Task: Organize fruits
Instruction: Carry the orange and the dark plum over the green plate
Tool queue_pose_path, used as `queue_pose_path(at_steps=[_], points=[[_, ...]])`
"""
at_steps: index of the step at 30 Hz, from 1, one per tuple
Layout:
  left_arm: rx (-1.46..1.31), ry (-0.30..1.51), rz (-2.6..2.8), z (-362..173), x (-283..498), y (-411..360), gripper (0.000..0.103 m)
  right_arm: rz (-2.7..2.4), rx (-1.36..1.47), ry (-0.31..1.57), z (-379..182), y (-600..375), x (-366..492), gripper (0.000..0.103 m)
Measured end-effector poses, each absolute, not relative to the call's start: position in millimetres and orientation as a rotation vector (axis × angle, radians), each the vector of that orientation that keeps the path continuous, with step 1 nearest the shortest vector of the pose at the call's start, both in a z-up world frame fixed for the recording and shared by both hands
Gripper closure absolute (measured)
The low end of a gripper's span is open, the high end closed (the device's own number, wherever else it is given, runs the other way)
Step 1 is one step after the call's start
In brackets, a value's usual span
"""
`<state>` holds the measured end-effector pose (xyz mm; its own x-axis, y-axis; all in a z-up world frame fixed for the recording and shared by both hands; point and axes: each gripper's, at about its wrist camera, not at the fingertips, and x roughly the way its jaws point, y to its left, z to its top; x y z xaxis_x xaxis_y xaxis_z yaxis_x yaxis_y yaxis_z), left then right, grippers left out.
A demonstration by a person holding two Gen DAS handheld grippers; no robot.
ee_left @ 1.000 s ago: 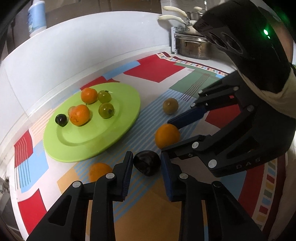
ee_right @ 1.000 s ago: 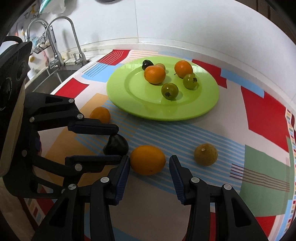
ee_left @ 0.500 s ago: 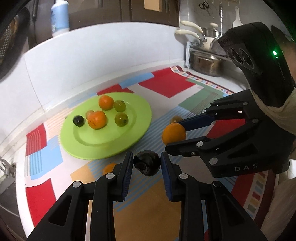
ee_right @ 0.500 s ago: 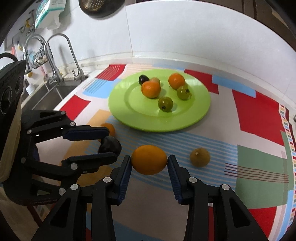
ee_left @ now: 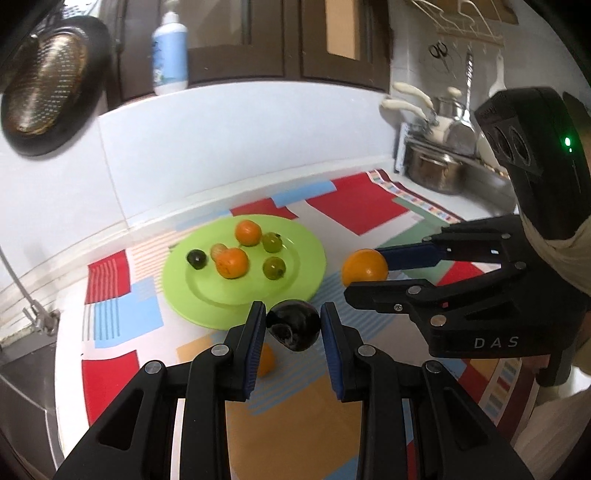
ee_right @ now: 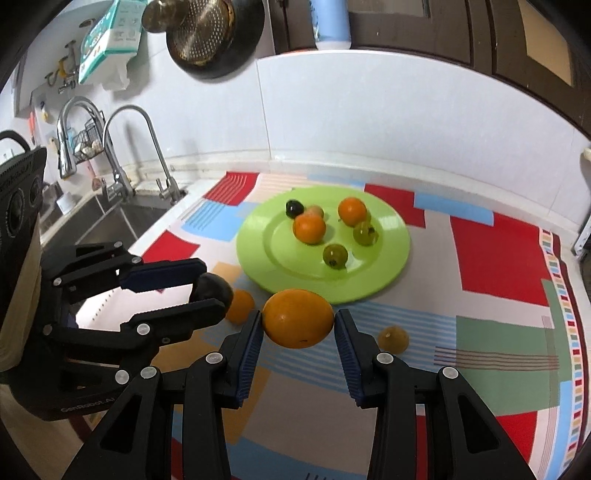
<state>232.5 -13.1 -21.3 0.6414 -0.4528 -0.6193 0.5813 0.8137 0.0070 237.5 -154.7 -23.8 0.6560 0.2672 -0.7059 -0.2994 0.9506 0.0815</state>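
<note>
- Fingers of the left gripper clamp a dark plum, lower centre of its view.
- Right gripper pinches an orange at centre frame, below the green plate of fruit.

Kitchen, inventory taken from the sink.
- Sink: steel basin sunk into the tabletop at its left end.
- Two curved chrome taps at the sink's back edge.
- Wire rack behind the taps, on the wall.
- White wall panel running right from the sink behind the tabletop.
- Patterned cloth of red, blue, green and orange blocks, right of the sink, covering the tabletop.
- Dark pan with gold strainer hanging above the sink.
- Dark wooden cabinets above the wall panel.
- White bottle on the ledge below the cabinets.
- Steel pots at the far end from the sink.
</note>
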Motion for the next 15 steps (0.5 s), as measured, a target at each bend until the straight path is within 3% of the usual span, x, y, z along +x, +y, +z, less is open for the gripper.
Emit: queue_pose_path(at_steps=[15], points=[[0.19,0.572,-0.501,6,247,4,0.072,0.309,-0.015,0.696,6,-149,253,0.062]])
